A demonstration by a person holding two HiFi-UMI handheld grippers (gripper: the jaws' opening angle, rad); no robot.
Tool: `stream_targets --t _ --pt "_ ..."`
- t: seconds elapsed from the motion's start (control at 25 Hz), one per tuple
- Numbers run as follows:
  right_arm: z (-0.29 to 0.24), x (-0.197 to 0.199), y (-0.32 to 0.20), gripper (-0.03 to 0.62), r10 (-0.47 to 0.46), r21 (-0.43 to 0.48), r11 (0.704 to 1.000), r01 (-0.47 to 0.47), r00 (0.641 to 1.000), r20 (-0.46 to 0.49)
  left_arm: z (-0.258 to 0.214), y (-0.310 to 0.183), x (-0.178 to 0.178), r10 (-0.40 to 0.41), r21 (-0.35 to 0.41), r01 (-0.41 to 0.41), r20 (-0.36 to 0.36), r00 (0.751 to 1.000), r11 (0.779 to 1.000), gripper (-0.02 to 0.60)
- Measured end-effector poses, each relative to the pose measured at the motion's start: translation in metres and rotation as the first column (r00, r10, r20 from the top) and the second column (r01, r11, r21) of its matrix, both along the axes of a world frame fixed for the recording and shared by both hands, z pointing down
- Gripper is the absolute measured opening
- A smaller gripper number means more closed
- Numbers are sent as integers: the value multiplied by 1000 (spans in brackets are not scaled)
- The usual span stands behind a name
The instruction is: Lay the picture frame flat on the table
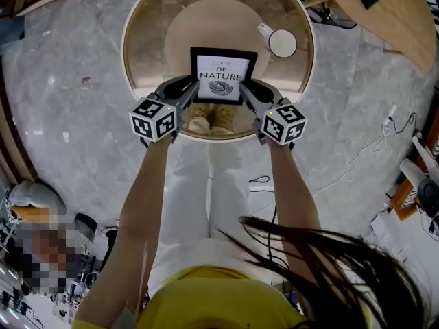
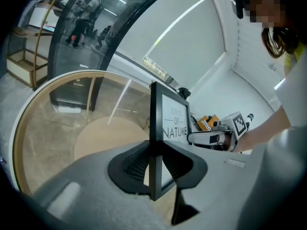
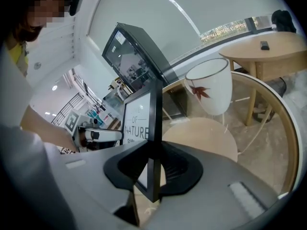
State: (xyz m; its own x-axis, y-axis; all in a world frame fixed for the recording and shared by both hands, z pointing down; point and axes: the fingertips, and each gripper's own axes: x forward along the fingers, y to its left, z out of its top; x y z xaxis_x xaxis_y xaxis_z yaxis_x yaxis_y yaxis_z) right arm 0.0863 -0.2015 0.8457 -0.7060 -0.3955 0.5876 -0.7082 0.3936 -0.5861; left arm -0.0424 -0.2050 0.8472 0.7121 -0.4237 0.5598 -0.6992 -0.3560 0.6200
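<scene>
A black picture frame (image 1: 221,76) with a white print reading "NATURE" stands upright on its edge over the near part of the round glass table (image 1: 127,43). My left gripper (image 1: 194,88) is shut on the frame's left side edge, and my right gripper (image 1: 245,89) is shut on its right side edge. In the left gripper view the frame (image 2: 172,123) is edge-on between the pads of the left gripper (image 2: 154,164). The right gripper view shows the same frame (image 3: 139,123) clamped in the right gripper (image 3: 154,169). Whether its bottom edge touches the glass I cannot tell.
A white mug (image 1: 281,43) with a red leaf (image 3: 211,85) stands on the glass at the back right. A round wooden base (image 1: 206,26) shows through the glass top. A wooden side table (image 1: 384,12) stands further right, and cables (image 1: 370,149) lie on the stone floor.
</scene>
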Motion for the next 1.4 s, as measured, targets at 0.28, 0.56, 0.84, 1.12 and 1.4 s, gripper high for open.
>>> stream_targets --t 0.28,0.56,0.84,1.12,1.4 --pt "17 2 -9 80 9 -41 999 -9 1000 -18 15 -8 1 -24 -38 24 -12 1000 999 87" --pt "28 1 -16 84 36 -92 995 -39 999 -35 27 -14 -1 -47 -76 46 -11 999 996 91" --pt "38 2 -18 89 84 -152 984 -90 995 -48 38 -15 -2 -63 -117 65 22 998 991 92" --pt "44 2 -20 90 110 -174 977 -124 990 -88 45 -15 -3 -78 -146 86 54 995 986 95" --pt "45 3 -21 94 140 -166 972 -169 975 -171 46 -16 -3 -70 -134 87 124 990 987 100"
